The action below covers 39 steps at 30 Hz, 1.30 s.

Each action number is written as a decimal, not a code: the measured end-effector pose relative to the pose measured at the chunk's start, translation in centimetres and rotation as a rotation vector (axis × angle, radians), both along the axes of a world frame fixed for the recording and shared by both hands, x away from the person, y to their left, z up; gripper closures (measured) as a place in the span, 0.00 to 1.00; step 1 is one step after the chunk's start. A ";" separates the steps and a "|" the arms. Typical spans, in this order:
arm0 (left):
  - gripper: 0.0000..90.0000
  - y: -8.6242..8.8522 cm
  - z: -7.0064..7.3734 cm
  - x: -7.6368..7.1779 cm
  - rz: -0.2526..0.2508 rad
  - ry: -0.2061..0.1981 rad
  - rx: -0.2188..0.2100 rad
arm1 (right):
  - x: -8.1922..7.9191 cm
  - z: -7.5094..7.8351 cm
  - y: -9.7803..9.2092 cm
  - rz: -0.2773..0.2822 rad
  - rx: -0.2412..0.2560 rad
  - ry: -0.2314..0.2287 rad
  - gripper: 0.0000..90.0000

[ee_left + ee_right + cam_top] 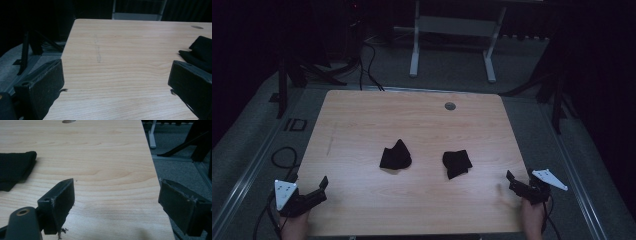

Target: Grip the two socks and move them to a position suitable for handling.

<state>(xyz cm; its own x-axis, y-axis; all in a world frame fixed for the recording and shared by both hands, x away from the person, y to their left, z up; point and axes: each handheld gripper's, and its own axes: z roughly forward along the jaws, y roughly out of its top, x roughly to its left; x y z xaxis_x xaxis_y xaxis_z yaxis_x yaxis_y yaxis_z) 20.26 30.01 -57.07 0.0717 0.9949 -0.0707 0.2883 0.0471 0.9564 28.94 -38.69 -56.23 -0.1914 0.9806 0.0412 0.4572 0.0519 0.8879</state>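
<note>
Resting wide-spread and empty at the table's (362,210) near corners, the left gripper (319,187) and right gripper (513,180) were seen. Mid-table lay two crumpled black cloths (395,156) (457,163), well apart; soft, light and limp, each would best be pinched at a raised fold.

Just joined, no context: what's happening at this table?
A person holds a claw in each hand at the near corners of a wooden table. The left claw and right claw are both open and hold nothing. Two crumpled black cloths lie mid-table, untouched: the left cloth and the right cloth. Each claw sits apart from its nearer cloth.
</note>
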 end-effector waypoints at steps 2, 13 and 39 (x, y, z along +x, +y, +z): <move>0.01 0.0 0.0 0.0 0.007 -0.002 -0.005 | 0.1 0.0 0.0 0.006 0.000 0.013 0.15; 0.01 -1.0 0.2 0.1 -0.060 -0.008 -0.004 | 0.4 0.6 0.3 0.066 -0.012 0.082 0.15; 0.01 -6.1 0.9 0.7 -0.303 0.032 -0.033 | 3.2 3.0 11.8 0.454 -0.061 0.147 0.20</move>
<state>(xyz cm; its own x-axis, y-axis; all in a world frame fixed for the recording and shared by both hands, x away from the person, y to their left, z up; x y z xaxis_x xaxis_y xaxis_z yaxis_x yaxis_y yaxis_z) 20.95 23.88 -56.14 0.3624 0.9255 -0.1098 0.3236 -0.0145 0.9461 32.16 -26.88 -53.19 -0.5975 0.8006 0.0447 0.4969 0.3259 0.8043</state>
